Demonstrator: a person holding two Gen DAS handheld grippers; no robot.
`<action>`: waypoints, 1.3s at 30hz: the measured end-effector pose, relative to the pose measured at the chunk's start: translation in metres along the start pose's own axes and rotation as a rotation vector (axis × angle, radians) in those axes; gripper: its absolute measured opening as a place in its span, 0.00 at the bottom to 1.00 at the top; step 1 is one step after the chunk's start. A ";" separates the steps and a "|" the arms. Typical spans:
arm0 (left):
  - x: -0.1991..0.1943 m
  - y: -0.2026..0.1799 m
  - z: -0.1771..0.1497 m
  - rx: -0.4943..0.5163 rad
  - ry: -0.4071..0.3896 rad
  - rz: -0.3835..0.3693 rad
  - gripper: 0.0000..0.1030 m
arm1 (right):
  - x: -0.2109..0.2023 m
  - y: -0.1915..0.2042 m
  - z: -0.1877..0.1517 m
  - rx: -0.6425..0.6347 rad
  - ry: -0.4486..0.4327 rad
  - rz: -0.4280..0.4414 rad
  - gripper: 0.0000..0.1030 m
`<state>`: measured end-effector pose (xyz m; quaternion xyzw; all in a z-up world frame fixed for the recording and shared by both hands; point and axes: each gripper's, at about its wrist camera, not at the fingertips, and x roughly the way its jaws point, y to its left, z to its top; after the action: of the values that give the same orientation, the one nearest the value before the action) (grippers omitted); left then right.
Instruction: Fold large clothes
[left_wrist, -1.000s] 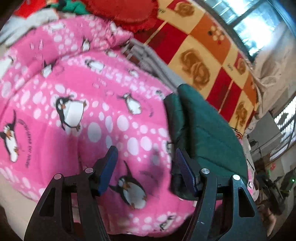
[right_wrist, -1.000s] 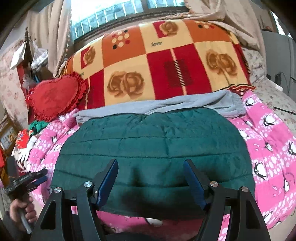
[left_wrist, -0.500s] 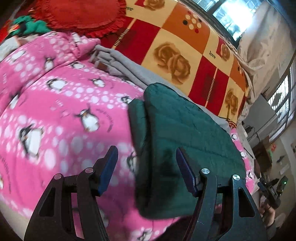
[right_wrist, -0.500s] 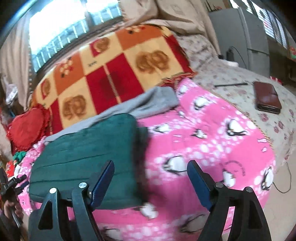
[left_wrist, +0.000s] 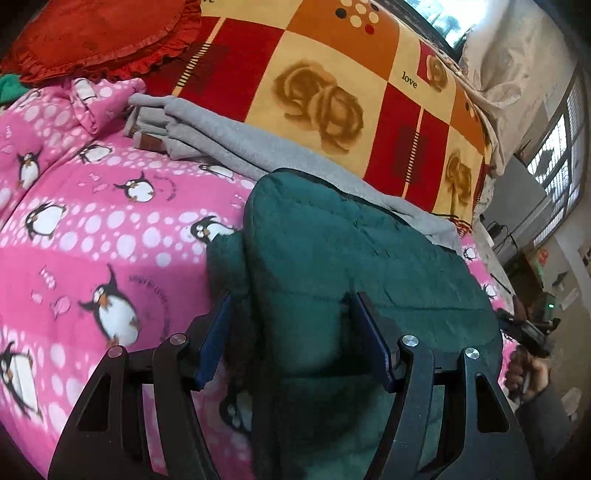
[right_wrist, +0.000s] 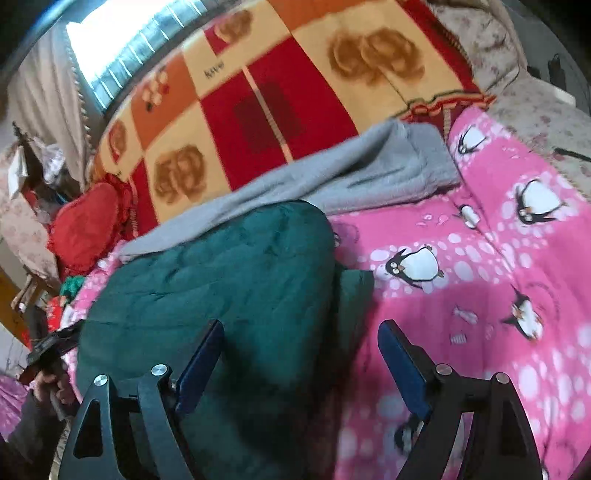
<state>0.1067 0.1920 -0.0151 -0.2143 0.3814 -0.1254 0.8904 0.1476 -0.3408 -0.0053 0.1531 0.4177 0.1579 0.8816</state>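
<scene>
Left wrist view: folded green quilted garment (left_wrist: 354, 258), long axis along grey garment (left_wrist: 236, 144)

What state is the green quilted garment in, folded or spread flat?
Folded. The green quilted garment lies doubled on the pink penguin blanket, a lower layer sticking out past its side edge.

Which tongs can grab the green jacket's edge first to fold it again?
Probably both. The left tongs are open around the green jacket's left edge; the right tongs are open around its right edge. Left's edge looks a bit better centred, so left, narrowly.
</scene>
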 end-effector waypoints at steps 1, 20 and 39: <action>0.002 0.002 0.002 -0.003 0.003 -0.004 0.63 | 0.005 -0.003 0.001 0.005 0.010 0.009 0.81; 0.018 0.030 -0.010 -0.092 0.033 -0.083 0.83 | 0.024 -0.035 -0.030 0.069 -0.072 0.175 0.95; -0.092 -0.080 -0.022 0.204 -0.148 0.062 0.87 | -0.115 0.056 -0.017 -0.058 -0.160 -0.203 0.98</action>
<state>0.0237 0.1509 0.0668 -0.1194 0.3065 -0.1199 0.9367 0.0564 -0.3349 0.0859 0.0965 0.3546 0.0674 0.9276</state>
